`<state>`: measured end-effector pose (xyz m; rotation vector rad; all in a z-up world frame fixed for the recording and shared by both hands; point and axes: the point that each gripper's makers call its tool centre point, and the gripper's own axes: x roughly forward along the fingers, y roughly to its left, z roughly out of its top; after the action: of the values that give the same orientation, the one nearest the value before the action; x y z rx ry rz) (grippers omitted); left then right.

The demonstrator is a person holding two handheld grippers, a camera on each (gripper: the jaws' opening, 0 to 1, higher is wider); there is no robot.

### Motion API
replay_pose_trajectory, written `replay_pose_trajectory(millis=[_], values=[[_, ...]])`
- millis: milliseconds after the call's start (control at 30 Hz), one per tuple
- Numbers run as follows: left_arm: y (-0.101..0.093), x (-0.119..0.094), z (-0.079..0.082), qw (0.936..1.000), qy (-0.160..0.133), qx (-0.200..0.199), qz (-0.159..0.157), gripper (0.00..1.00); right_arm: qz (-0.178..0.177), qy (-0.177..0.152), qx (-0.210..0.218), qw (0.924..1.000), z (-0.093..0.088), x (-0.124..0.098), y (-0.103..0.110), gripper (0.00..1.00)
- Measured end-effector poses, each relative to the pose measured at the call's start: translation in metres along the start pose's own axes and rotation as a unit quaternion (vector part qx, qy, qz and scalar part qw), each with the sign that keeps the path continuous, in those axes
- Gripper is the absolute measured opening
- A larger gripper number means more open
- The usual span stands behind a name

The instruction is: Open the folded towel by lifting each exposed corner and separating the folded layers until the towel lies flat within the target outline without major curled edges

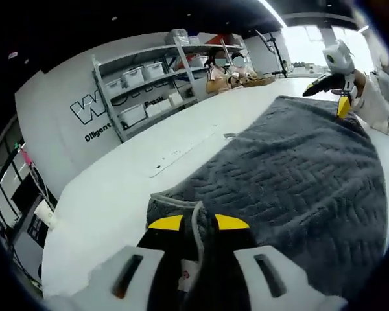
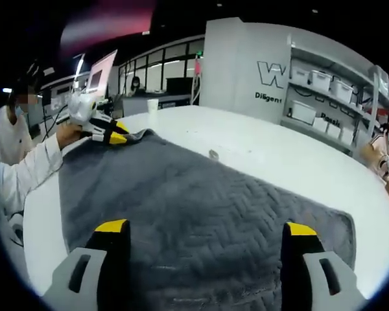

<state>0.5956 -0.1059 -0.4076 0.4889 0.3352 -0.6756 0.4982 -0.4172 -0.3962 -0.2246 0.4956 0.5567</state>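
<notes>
A dark grey towel (image 1: 298, 181) with a herringbone weave lies spread on the white table (image 1: 117, 194). In the left gripper view my left gripper (image 1: 198, 223) is shut on the towel's near corner, and the hem runs up between the yellow tips. The right gripper (image 1: 342, 103), held in a person's hand, hovers at the towel's far edge. In the right gripper view my right gripper (image 2: 206, 228) stands open, jaws wide apart over the towel (image 2: 201, 214) with nothing between them. Across the towel, the left gripper (image 2: 113, 136) pinches the raised far corner.
A grey shelf rack (image 1: 149, 84) with white bins stands by a lettered wall. A person's white sleeve (image 2: 26, 172) reaches along the table's left side. A small mark (image 2: 212, 155) sits on the bare table (image 2: 266, 155) beside the towel. A cup (image 2: 153, 105) stands at the far edge.
</notes>
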Motion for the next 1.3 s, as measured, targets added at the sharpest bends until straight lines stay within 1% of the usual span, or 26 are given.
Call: replay_pose_trajectory(millis=[100, 200, 433, 500, 533, 567, 600, 733, 767, 1000, 1067, 1133, 1167, 1200, 1267, 1300], values=[[0.001, 0.0, 0.001, 0.9999, -0.004, -0.009, 0.003, 0.04, 0.002, 0.0, -0.001, 1.0, 0.0, 0.0, 0.0, 0.96], [0.001, 0.001, 0.001, 0.9998, -0.008, -0.017, 0.001, 0.03, 0.002, -0.002, 0.0, 1.0, 0.002, -0.001, 0.0, 0.96], [0.003, 0.003, -0.003, 0.9995, -0.004, -0.03, 0.004, 0.02, 0.006, 0.003, -0.002, 1.0, 0.0, 0.0, 0.002, 0.96], [0.015, -0.004, 0.006, 0.9986, -0.018, -0.039, 0.031, 0.02, 0.011, 0.003, -0.001, 0.9999, 0.001, 0.0, 0.004, 0.96], [0.02, -0.006, 0.008, 0.9983, -0.021, -0.037, 0.04, 0.02, 0.011, 0.001, 0.0, 0.9999, 0.001, 0.0, 0.004, 0.96], [0.027, -0.01, 0.011, 0.9977, -0.02, -0.03, 0.058, 0.02, 0.011, 0.0, 0.0, 0.9999, 0.002, 0.0, 0.004, 0.96], [0.032, -0.013, 0.012, 0.9974, -0.018, -0.023, 0.066, 0.02, 0.012, 0.0, 0.0, 0.9999, 0.002, -0.001, 0.004, 0.96], [0.041, -0.018, 0.013, 0.9957, -0.009, -0.011, 0.092, 0.02, 0.013, 0.001, -0.001, 0.9999, 0.001, -0.001, 0.005, 0.96], [0.047, -0.022, 0.012, 0.9944, 0.003, 0.005, 0.106, 0.02, 0.013, 0.001, -0.001, 0.9999, 0.001, -0.001, 0.005, 0.96], [0.056, -0.027, 0.01, 0.9905, 0.024, 0.035, 0.131, 0.02, 0.015, 0.0, -0.001, 0.9999, 0.002, -0.001, 0.006, 0.96], [0.065, -0.031, 0.01, 0.9846, 0.04, 0.063, 0.158, 0.02, 0.015, -0.001, -0.002, 0.9999, 0.002, -0.001, 0.007, 0.96], [0.072, -0.034, 0.01, 0.9799, 0.05, 0.077, 0.177, 0.02, 0.015, -0.002, -0.002, 0.9999, 0.003, -0.002, 0.007, 0.96], [0.08, -0.035, 0.012, 0.9753, 0.051, 0.085, 0.197, 0.02, 0.016, -0.002, -0.002, 0.9999, 0.003, -0.002, 0.007, 0.96], [0.083, -0.036, 0.012, 0.9729, 0.052, 0.089, 0.207, 0.02, 0.015, -0.002, -0.002, 0.9999, 0.003, -0.002, 0.007, 0.96], [0.086, -0.036, 0.012, 0.9707, 0.056, 0.096, 0.213, 0.02, 0.015, -0.002, -0.001, 0.9999, 0.003, -0.002, 0.007, 0.96], [0.089, -0.035, 0.012, 0.9675, 0.062, 0.108, 0.22, 0.02, 0.015, -0.002, -0.001, 0.9999, 0.003, -0.002, 0.007, 0.96]])
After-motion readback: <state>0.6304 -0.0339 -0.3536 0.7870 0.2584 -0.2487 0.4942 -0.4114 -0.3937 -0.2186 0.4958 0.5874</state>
